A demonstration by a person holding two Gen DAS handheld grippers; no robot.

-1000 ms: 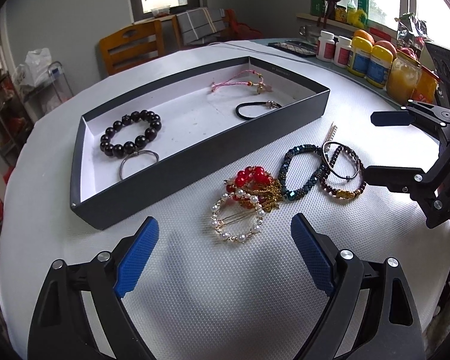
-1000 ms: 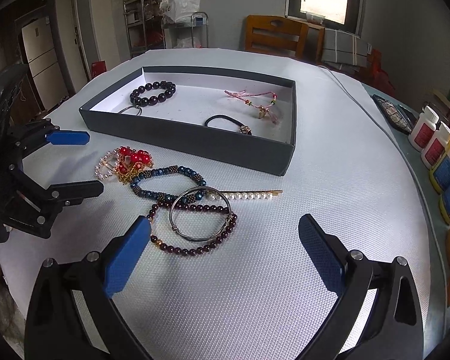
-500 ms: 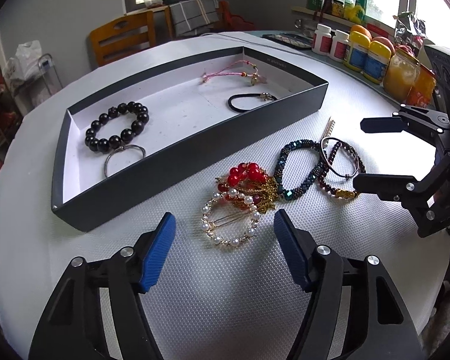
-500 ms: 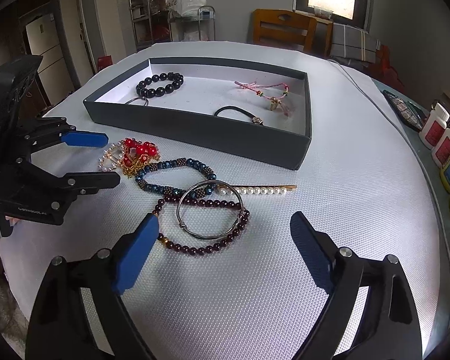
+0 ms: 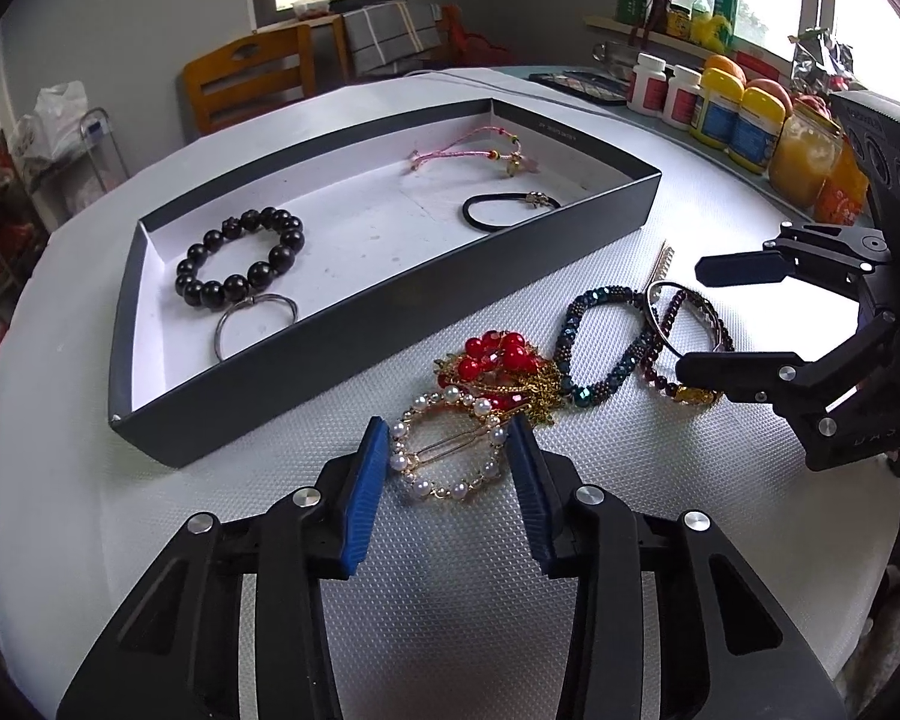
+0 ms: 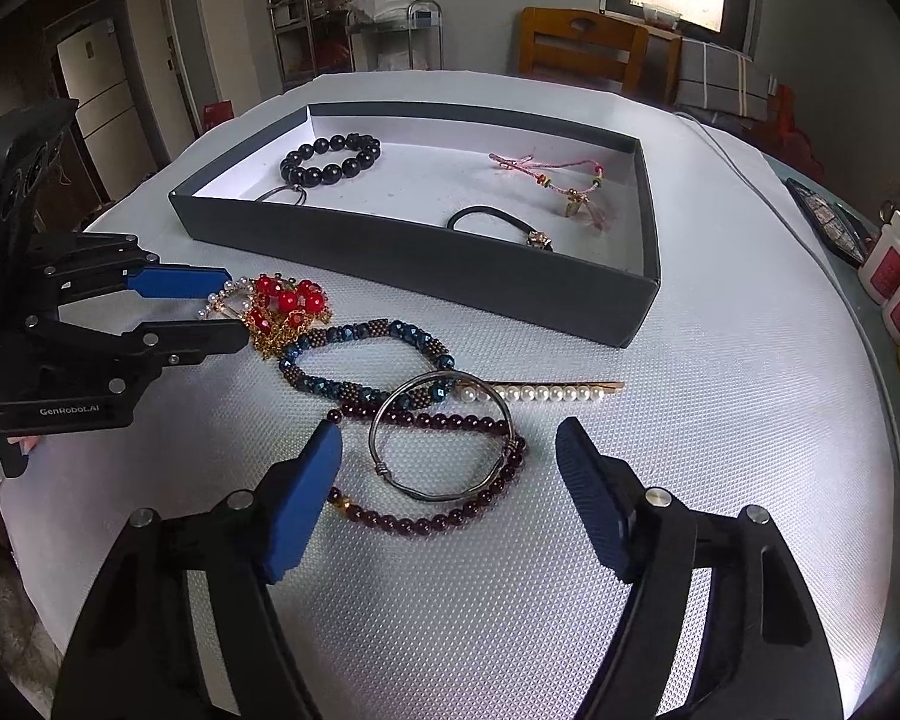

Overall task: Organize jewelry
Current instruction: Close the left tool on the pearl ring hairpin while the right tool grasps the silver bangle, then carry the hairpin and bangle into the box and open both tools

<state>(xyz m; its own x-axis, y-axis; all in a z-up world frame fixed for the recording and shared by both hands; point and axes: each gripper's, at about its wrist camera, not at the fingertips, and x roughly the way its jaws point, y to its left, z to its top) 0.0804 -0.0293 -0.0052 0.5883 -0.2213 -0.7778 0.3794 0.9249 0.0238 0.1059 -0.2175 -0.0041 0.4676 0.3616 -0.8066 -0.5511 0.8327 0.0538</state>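
A dark box tray (image 5: 342,324) (image 6: 426,258) on the white table holds a black bead bracelet (image 5: 240,264), a silver ring bangle (image 5: 252,318), a pink cord bracelet (image 5: 468,150) and a black hair tie (image 5: 504,207). In front of it lie a pearl hoop clip (image 5: 447,450), a red bead and gold chain piece (image 5: 498,360), a blue bead bracelet (image 5: 606,348) (image 6: 366,360), a dark red bead bracelet (image 6: 438,480), a silver bangle (image 6: 444,438) and a pearl hairpin (image 6: 540,390). My left gripper (image 5: 447,456) is open, its pads on either side of the pearl clip. My right gripper (image 6: 450,498) is open around the silver bangle.
Bottles and jars (image 5: 720,114) line the table's right edge, beside a dark flat case (image 5: 576,87). A wooden chair (image 5: 246,84) stands beyond the table. A cable (image 6: 744,174) runs along the table's far right side.
My left gripper moved forward to the pearl clip and its jaws narrowed around it. My right gripper moved forward and down over the silver bangle, narrowing a little.
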